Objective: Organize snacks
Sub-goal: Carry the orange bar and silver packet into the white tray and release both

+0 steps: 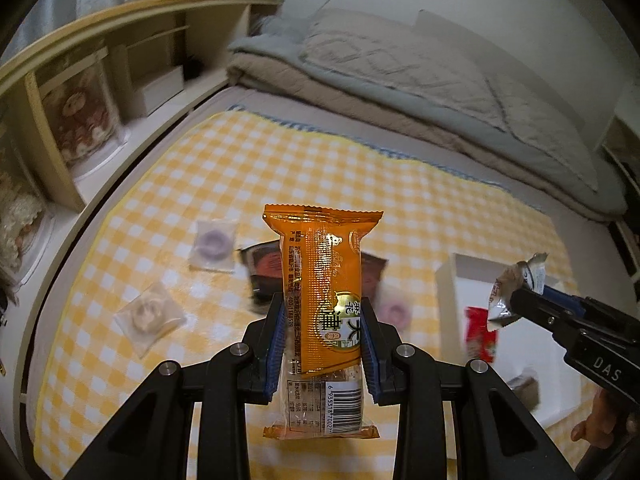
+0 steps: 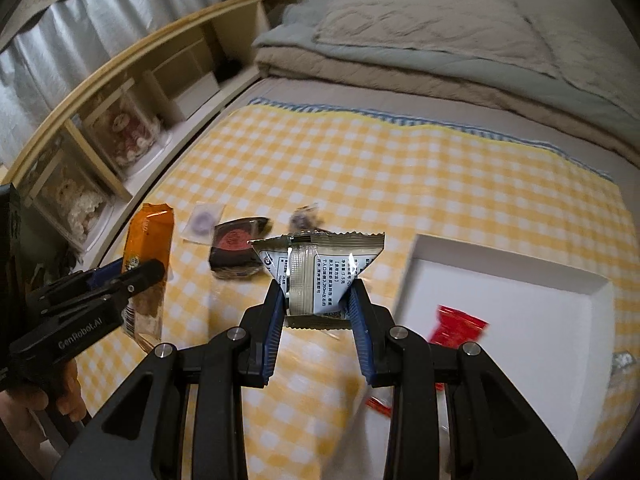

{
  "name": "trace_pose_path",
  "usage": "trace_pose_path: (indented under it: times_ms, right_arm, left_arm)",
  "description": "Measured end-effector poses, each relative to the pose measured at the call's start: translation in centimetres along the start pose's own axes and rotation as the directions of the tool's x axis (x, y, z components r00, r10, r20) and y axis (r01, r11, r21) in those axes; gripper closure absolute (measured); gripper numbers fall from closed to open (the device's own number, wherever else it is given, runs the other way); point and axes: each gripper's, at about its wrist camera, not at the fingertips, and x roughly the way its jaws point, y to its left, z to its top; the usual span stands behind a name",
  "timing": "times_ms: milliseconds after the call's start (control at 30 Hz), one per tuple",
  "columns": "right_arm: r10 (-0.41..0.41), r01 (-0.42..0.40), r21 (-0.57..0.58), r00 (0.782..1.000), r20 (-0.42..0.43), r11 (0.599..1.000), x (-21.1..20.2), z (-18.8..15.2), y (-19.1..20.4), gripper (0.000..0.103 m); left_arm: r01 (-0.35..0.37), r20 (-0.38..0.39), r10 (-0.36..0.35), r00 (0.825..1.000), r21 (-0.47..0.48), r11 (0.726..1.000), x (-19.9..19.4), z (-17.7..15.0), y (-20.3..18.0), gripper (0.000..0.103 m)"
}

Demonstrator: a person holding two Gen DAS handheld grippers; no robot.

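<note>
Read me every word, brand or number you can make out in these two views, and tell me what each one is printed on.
"DAS": body of the right gripper.
"GenRobot.AI": body of the left gripper.
"6 935318 7002", further digits unclear: barcode on the orange snack packet in the left gripper.
"400118839", uncertain: same packet's side.
Large Chinese characters on its round emblem: unsure.
Fine print on the silver snack packet: too small to read.

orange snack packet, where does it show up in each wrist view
Left wrist view: the orange snack packet stands upright at centre, clamped between the left gripper pads.
Right wrist view: the same packet is at the left edge, held by the left gripper, seen from the side.
Shared landmark: the white tray with a red packet in it, on the right in both views.
</note>
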Motion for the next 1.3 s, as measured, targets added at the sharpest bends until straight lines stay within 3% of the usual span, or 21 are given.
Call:
trace_pose_path:
  times_ms: [200, 667, 1067, 1200, 1300]
  right_arm:
    - [-0.044, 0.042, 0.058, 0.999, 0.026, 0.997, -3.3, -1.5, -3.8, 0.071]
    - [-0.132, 0.124, 0.165, 0.991, 0.039, 0.979, -8.5, -5.1, -11.3, 0.071]
    - [-0.169, 0.163, 0.248, 0.986, 0.002, 0.955, -10.0, -7.7, -17.2, 0.071]
    - [-0.173, 0.170, 0.265, 0.985, -0.012, 0.949, -10.0, -8.3, -18.7, 0.071]
    - [-0.172, 0.173, 0.274, 0.985, -0.026, 0.946, -9.9, -8.8, -19.7, 0.071]
  left_arm:
    - [0.051, 0.018, -0.052, 0.998, 0.051, 0.997, -1.2, -0.7, -3.0, 0.070]
    - [0.167, -0.049, -0.161, 0.986, 0.175, 0.970, 0.5, -1.8, -12.0, 0.070]
    - [0.283, -0.208, -0.225, 0.952, 0.317, 0.905, 7.0, -3.3, -19.2, 0.070]
    - [0.300, -0.245, -0.221, 0.944, 0.364, 0.882, 9.7, -3.8, -21.6, 0.070]
    - [0.284, -0.259, -0.185, 0.948, 0.427, 0.859, 12.0, -4.1, -23.2, 0.070]
